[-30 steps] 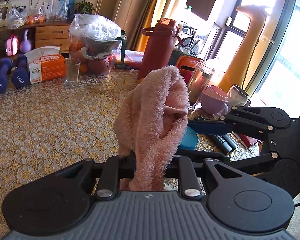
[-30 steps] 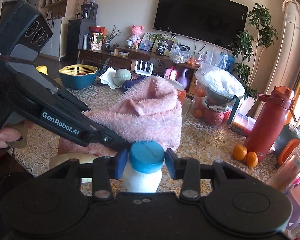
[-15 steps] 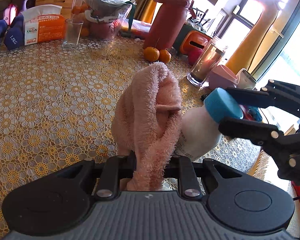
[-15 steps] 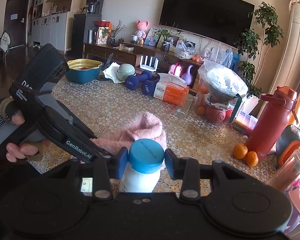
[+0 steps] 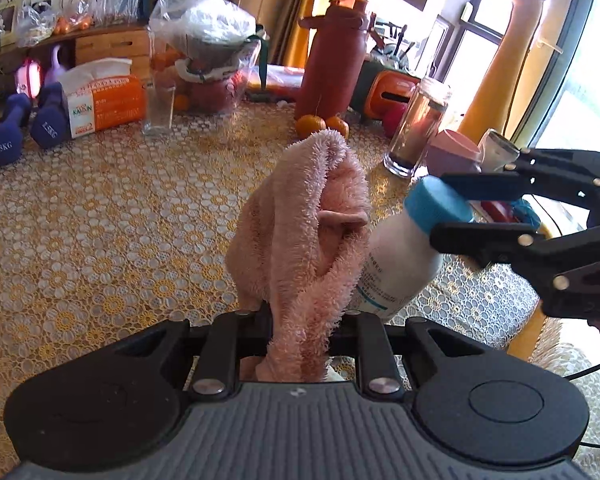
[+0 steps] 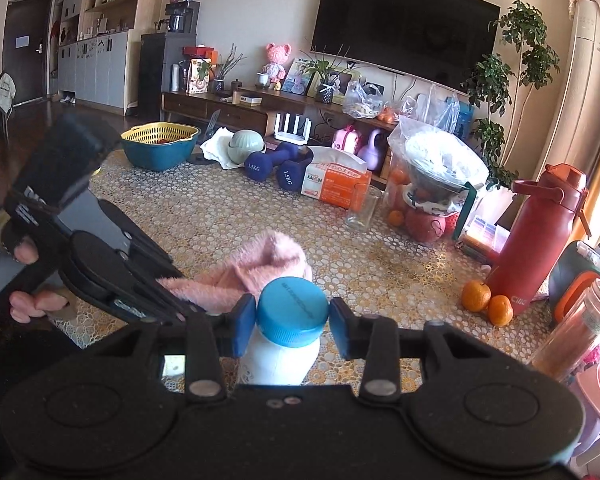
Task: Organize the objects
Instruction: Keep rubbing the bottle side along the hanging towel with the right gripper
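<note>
My left gripper (image 5: pixel 304 316) is shut on a fluffy pink towel (image 5: pixel 304 232), which stands bunched up above the lace-covered table (image 5: pixel 100 220). The towel also shows in the right wrist view (image 6: pixel 256 268), just left of the bottle. My right gripper (image 6: pixel 292 324) is shut on the blue cap of a white bottle (image 6: pixel 284 360) and holds it above the table. In the left wrist view the bottle (image 5: pixel 400 268) hangs tilted, its side against the towel's right edge, with the right gripper (image 5: pixel 452 212) clamped at its cap.
At the table's back stand a red flask (image 6: pixel 536 240), two oranges (image 6: pixel 488 304), a glass jar (image 5: pixel 416 124), an empty glass (image 5: pixel 160 104), a tissue box (image 6: pixel 336 184), purple dumbbells (image 6: pixel 276 168), a bagged bowl of fruit (image 6: pixel 432 184) and a teal basin (image 6: pixel 160 148).
The left gripper with the towel has lowered and moved toward the bottle. The bottle in the right gripper has come up beside the towel and now touches it.
</note>
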